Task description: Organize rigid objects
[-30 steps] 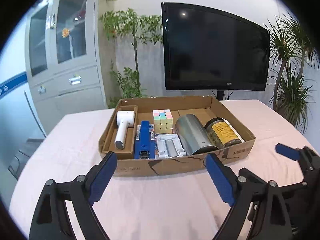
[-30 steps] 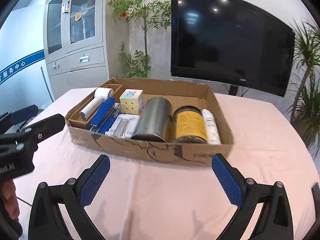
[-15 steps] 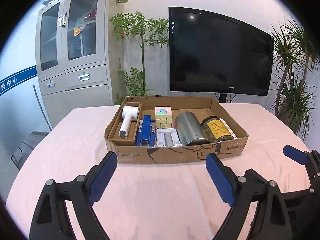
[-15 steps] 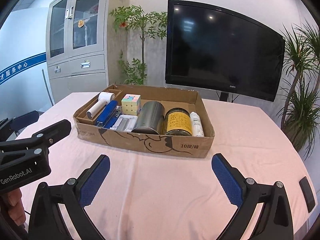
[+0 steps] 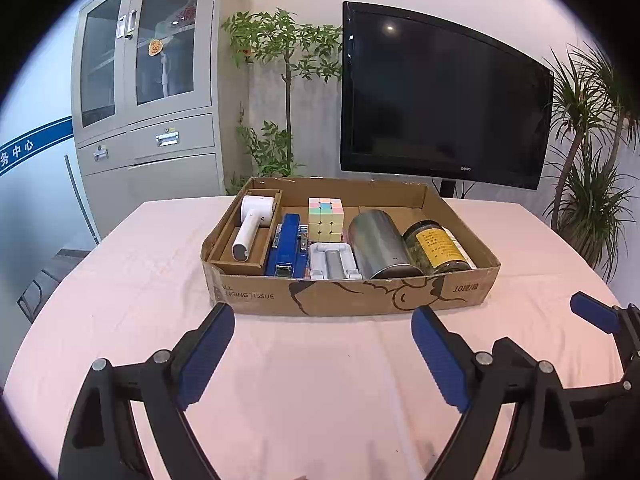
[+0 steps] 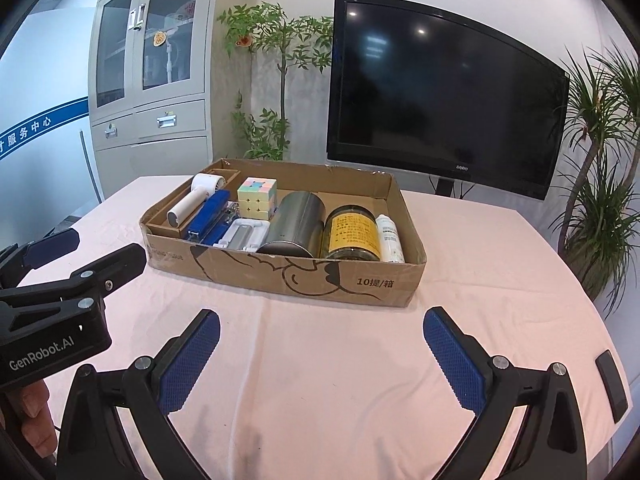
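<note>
A low cardboard box (image 5: 352, 296) (image 6: 280, 276) sits mid-table. In it lie a white handheld fan (image 5: 250, 226) (image 6: 192, 200), a blue stapler (image 5: 287, 246) (image 6: 208, 216), a pastel puzzle cube (image 5: 325, 218) (image 6: 256, 196), a white-grey holder (image 5: 331, 261) (image 6: 246, 236), a steel can (image 5: 378, 244) (image 6: 298, 224), a yellow-label jar (image 5: 436, 246) (image 6: 354, 232) and a white bottle (image 6: 390, 238). My left gripper (image 5: 322, 346) is open and empty, short of the box's front wall. My right gripper (image 6: 320, 354) is open and empty, also short of the box.
The table has a pink cloth (image 5: 320, 380). A black flat item (image 6: 610, 384) lies at its right edge. Behind stand a large TV (image 5: 440, 100), a grey cabinet (image 5: 148, 100) and potted plants (image 5: 592, 200). The left gripper also shows at the left of the right wrist view (image 6: 60, 272).
Both grippers have drawn back from the box and risen, so the box looks smaller and farther. Both stayed open and empty. Nothing in the box moved.
</note>
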`<state>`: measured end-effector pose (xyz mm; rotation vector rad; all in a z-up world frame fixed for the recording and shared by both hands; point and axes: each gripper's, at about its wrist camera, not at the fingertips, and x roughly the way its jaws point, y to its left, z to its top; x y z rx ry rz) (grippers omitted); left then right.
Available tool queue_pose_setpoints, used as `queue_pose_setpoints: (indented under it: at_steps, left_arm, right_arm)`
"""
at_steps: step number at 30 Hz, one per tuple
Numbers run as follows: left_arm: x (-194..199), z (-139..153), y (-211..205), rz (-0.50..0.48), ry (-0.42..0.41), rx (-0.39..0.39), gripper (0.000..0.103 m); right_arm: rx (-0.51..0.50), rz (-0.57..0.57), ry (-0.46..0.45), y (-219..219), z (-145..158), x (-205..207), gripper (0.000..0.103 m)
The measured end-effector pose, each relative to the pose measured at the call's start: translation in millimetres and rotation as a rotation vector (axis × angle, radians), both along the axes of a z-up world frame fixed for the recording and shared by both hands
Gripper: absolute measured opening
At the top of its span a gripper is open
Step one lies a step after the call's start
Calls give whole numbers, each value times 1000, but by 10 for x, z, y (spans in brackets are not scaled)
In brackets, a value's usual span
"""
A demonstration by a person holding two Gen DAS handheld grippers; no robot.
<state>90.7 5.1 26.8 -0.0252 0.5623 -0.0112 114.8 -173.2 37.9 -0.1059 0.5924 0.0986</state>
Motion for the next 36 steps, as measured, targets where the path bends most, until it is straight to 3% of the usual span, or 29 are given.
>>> queue_pose_setpoints:
  at_steps: [30,36]
  left_arm:
    - [469,-241,-31,-15,67,23,90]
    - [481,-233,-50,-50,20,2,90]
  right_arm:
    - [0,-9,51,-55,-259,574,102]
    - [-3,-6,49,-6,-307,626,102]
